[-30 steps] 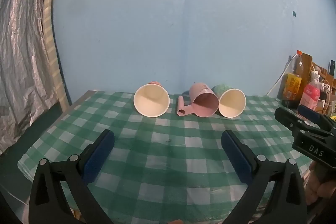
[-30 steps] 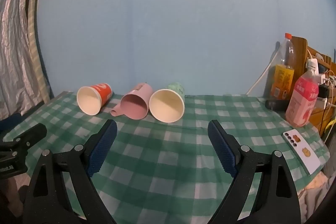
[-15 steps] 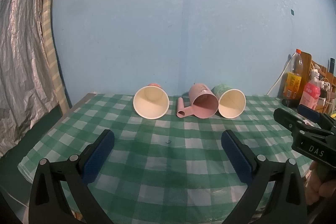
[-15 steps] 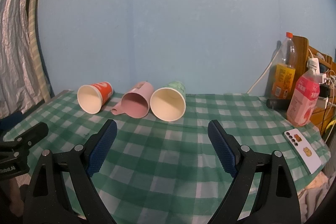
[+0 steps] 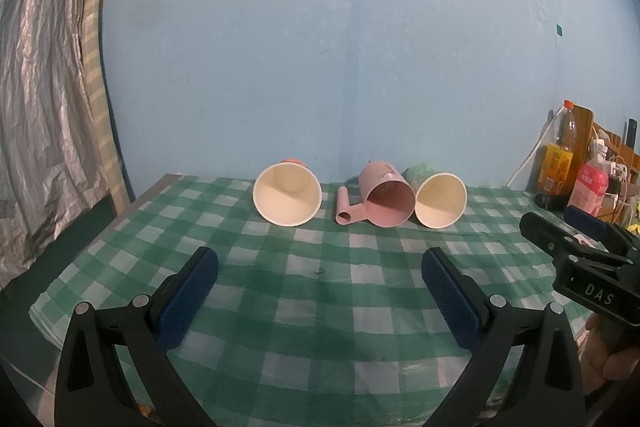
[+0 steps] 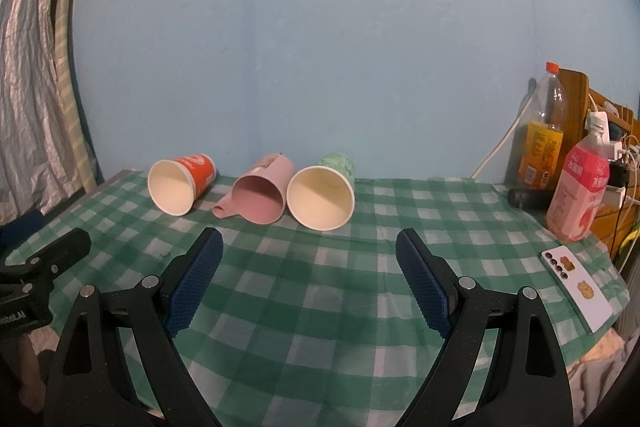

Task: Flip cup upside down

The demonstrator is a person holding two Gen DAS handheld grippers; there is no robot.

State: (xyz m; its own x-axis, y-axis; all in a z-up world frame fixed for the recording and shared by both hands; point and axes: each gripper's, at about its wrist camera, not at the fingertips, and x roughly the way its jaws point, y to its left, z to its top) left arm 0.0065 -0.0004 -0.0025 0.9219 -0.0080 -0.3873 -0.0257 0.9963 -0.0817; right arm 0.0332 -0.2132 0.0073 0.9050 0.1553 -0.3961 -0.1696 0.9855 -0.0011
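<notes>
Three cups lie on their sides at the back of the green checked table (image 5: 320,307), mouths toward me: a red paper cup (image 6: 180,185) on the left, a pink handled mug (image 6: 262,193) in the middle, a green paper cup (image 6: 324,193) on the right. In the left wrist view they are the red cup (image 5: 287,195), the mug (image 5: 386,195) and the green cup (image 5: 439,200). My left gripper (image 5: 320,263) is open and empty, well short of the cups. My right gripper (image 6: 310,247) is open and empty, a little short of the green cup.
At the right edge stand an orange drink bottle (image 6: 540,135), a pink drink bottle (image 6: 580,195), cables and a wooden rack. A phone (image 6: 576,287) lies near the table's right edge. A blue wall is behind the cups. A silver curtain (image 5: 40,107) hangs on the left.
Both grippers have pulled back and risen slightly; the cups sit a little higher in the views. The cups have not moved and both grippers stay open.
</notes>
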